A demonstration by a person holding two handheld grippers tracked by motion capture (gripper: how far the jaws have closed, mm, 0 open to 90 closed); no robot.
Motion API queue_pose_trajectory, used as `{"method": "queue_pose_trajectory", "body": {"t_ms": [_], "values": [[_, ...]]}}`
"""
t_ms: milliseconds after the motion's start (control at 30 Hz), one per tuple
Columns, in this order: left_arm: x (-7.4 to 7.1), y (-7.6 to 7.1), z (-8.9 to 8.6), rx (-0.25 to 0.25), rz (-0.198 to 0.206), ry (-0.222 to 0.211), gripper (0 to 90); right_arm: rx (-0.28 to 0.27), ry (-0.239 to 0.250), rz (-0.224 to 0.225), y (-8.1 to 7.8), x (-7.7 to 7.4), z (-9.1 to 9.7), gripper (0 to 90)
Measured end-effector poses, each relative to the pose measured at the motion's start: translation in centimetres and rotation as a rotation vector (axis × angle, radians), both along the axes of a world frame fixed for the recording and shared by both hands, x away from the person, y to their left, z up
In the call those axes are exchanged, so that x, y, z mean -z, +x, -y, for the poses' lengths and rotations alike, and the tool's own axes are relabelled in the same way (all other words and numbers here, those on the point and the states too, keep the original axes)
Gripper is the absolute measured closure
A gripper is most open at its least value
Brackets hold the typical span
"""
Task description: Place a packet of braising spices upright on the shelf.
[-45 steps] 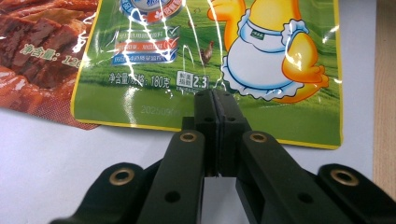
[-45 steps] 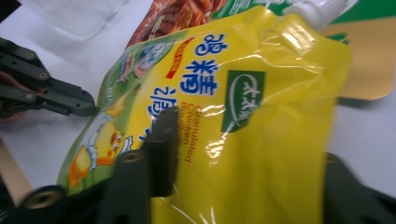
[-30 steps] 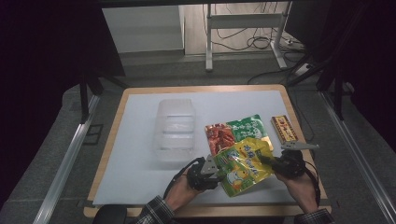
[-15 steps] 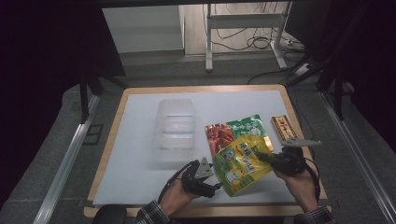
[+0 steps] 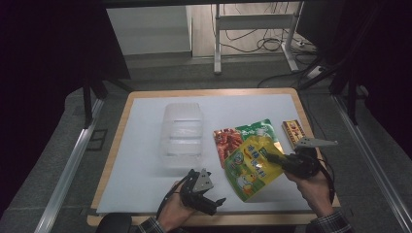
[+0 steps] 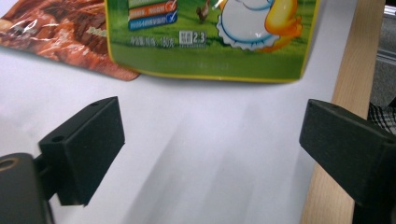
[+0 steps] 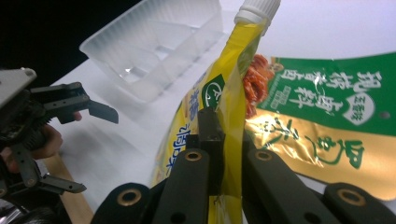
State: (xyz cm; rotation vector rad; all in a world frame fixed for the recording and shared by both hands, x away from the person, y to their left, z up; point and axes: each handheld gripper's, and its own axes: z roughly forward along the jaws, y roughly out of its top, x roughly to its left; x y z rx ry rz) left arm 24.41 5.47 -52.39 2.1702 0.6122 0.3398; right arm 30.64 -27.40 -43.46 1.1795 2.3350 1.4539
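Two grippers at the table's near edge: the right gripper point(image 5: 270, 158) pinches the yellow spout pouch point(image 5: 250, 166) by its side, lifting it over the red-and-green packet point(image 5: 233, 138). The left gripper point(image 5: 214, 204), jaws just opened wide with nothing between them, sits beside the pouch.

My left tool point(image 5: 210, 203) was black with blocky square jaws and a grey three-cornered plate; my right tool point(image 5: 272, 158), also black, showed round screw holes. Plaid cuffs covered both wrists.
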Motion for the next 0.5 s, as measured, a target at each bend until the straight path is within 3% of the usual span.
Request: {"method": "queue_pose_trajectory", "body": {"t_ms": [133, 333, 500], "values": [[0.3, -0.4, -0.6, -0.021, 0.016, 0.033, 4.3, -0.025, -0.001, 0.012, 0.1, -0.8, -0.4, 88.6], [0.4, -0.7, -1.7, -0.039, 0.025, 0.023, 2.8, -0.048, -0.012, 0.032, 0.3, -2.0, -1.1, 88.7], [0.6, -0.8, -2.4, -0.028, 0.005, 0.044, 2.7, -0.067, -0.020, 0.056, 0.5, -2.9, -1.9, 88.7]]}}
